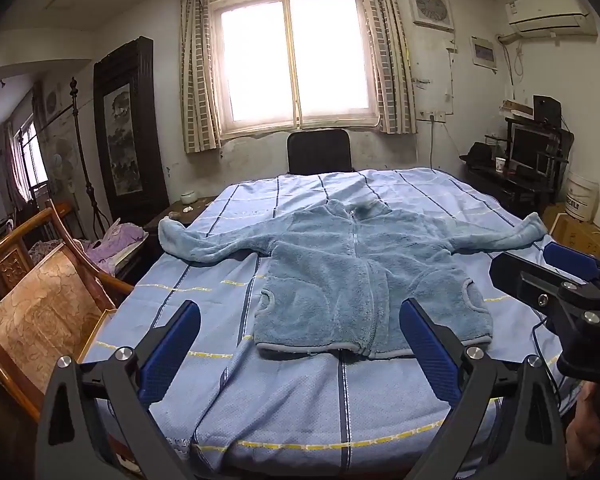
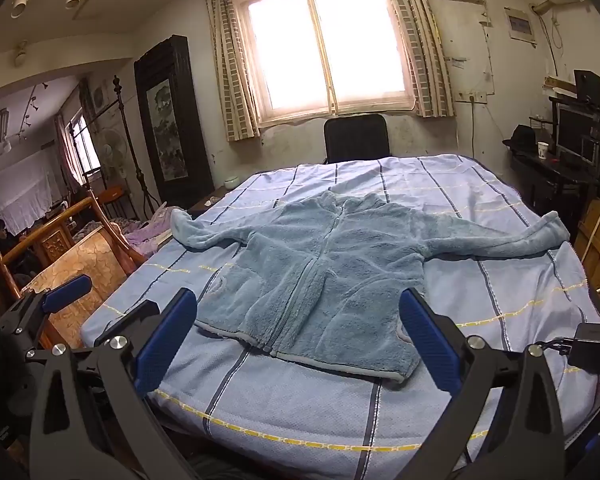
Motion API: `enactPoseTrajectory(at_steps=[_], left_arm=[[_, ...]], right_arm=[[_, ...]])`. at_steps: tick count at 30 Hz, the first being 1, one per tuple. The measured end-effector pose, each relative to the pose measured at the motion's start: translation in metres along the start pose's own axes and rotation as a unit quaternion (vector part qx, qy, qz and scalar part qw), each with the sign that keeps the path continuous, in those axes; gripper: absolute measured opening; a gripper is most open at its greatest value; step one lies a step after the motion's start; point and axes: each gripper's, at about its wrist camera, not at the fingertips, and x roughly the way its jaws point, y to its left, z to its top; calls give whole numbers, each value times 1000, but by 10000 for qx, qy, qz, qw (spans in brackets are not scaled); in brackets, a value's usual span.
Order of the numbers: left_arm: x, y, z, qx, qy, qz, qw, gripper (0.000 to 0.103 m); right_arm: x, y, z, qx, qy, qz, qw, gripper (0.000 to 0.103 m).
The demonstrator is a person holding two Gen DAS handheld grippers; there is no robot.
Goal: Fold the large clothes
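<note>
Nearest, both tongs hang above the near edge of the surface, jaws spread wide and holding nothing: the left tongs (image 1: 300, 344) are framed on the jacket's hem, and the right tongs (image 2: 306, 336) sit just alongside, aimed a little further right. Beyond them the blue fleece jacket (image 1: 360, 276) lies face up and zipped on the striped blue sheet (image 1: 292, 412), hem towards the tongs, collar towards the window (image 1: 296, 60), both sleeves thrown out sideways. No fold appears to have been made yet, so the step in hand is likely the first sleeve. To do it well, each of the tongs should take its own side: pinch the left sleeve (image 1: 204, 244) near the cuff, and bite through only the sleeve, not the sheet under it (fleece is thick and springy, so close firmly). The right cuff (image 2: 548, 228) seems to reach the surface's edge, though the fisheye makes that hard to judge; lift it inward first.
</note>
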Motion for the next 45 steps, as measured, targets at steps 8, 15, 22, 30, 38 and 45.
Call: enactPoseTrajectory(at_steps=[8, 15, 22, 30, 38, 45], left_arm=[[0, 0, -1, 6, 2, 6, 10000, 100], [0, 0, -1, -8, 8, 8, 10000, 100], [1, 1, -4, -28, 42, 30, 10000, 100], [1, 1, -2, -51, 68, 35, 10000, 100], [2, 0, -1, -59, 77, 40, 9999, 100], [2, 2, -2, -67, 86, 43, 9999, 100]], right_arm=[[-2, 0, -2, -45, 6, 3, 10000, 99], [-2, -1, -2, 15, 9, -5, 10000, 99], [-3, 2, -3, 5, -1, -1, 10000, 99], [-4, 3, -3, 5, -5, 0, 10000, 99], [-3, 4, -6, 3, 5, -1, 10000, 99], [-2, 3, -6, 1, 9, -5, 10000, 99]])
